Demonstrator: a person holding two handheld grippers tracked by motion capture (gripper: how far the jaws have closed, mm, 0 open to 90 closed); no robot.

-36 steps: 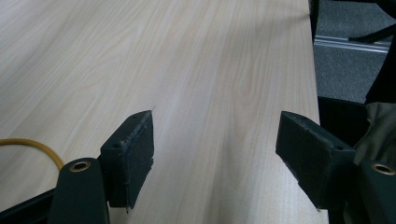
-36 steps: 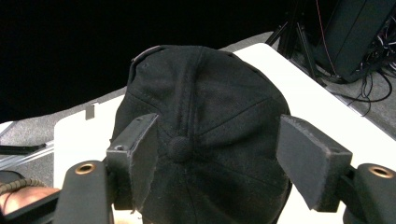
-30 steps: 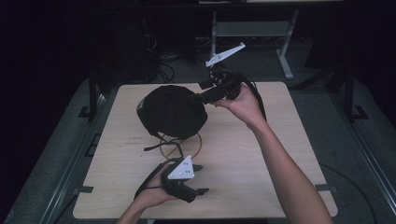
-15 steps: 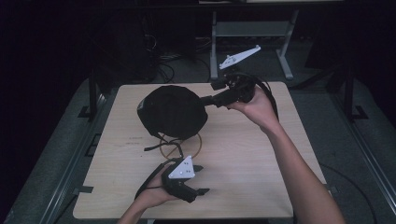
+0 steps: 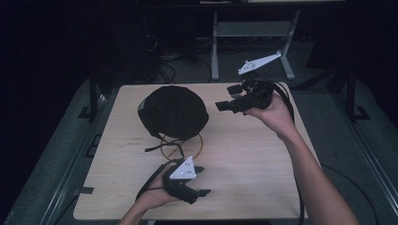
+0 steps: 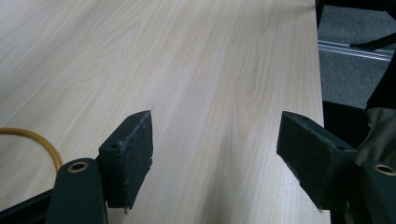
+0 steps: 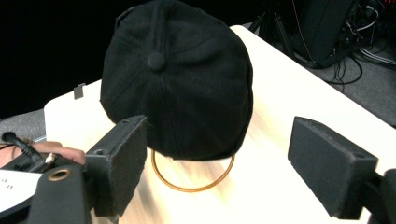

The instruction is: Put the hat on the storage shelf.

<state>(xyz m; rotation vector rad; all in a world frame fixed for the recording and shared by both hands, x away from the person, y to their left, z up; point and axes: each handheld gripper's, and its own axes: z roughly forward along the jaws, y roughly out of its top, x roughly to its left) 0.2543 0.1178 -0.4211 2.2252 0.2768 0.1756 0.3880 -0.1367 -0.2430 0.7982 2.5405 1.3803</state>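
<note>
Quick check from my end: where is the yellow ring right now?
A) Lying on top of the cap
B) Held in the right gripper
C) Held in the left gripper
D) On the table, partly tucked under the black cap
D: the yellow ring lies flat on the table, its far part hidden under the black cap's edge, and both grippers are open and hold nothing.

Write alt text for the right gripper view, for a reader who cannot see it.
A black cap sits on a pale wooden table, its back edge over a thin orange ring lying flat on the wood. The right hand-held gripper faces the cap with its two black jaws wide apart and nothing between them. At lower left, the person's other hand rests on the table.
</note>
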